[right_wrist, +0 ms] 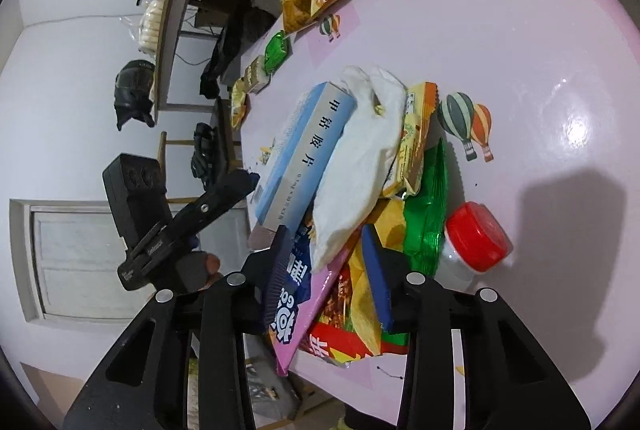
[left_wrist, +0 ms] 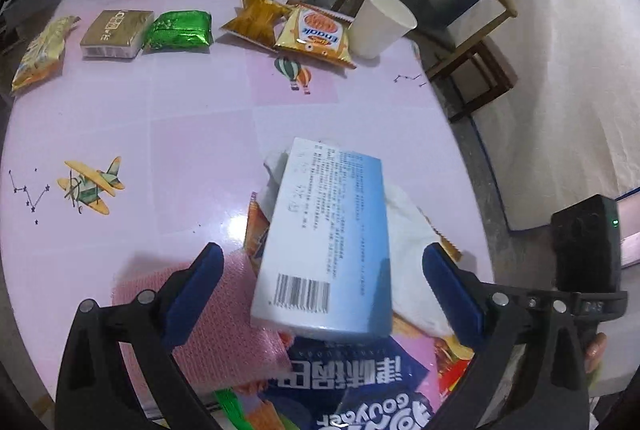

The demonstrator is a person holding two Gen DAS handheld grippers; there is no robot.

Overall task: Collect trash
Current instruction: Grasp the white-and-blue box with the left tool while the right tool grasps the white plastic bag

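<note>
A pile of trash lies at the pink table's (left_wrist: 160, 133) near edge. On top is a blue-and-white medicine box (left_wrist: 324, 242) (right_wrist: 304, 149), with a crumpled white tissue (right_wrist: 356, 157) beside it. My left gripper (left_wrist: 322, 250) is open, its blue pads wide on either side of the box without touching it. Under the box are a pink-and-blue snack bag (right_wrist: 298, 314), a chip bag (right_wrist: 360, 310) and a green wrapper (right_wrist: 426, 213). My right gripper (right_wrist: 325, 234) straddles the snack bag and chip bag at the table edge. Its pads stand close to them, and I see no clear squeeze.
A red-capped bottle (right_wrist: 474, 236) lies right of the pile. A pink cloth (left_wrist: 216, 322) sits under my left finger. At the far edge stand a paper cup (left_wrist: 380, 25), an orange-and-white snack pack (left_wrist: 316, 33), a green pack (left_wrist: 178, 31) and a gold box (left_wrist: 116, 31). A wooden chair (left_wrist: 472, 29) stands beyond.
</note>
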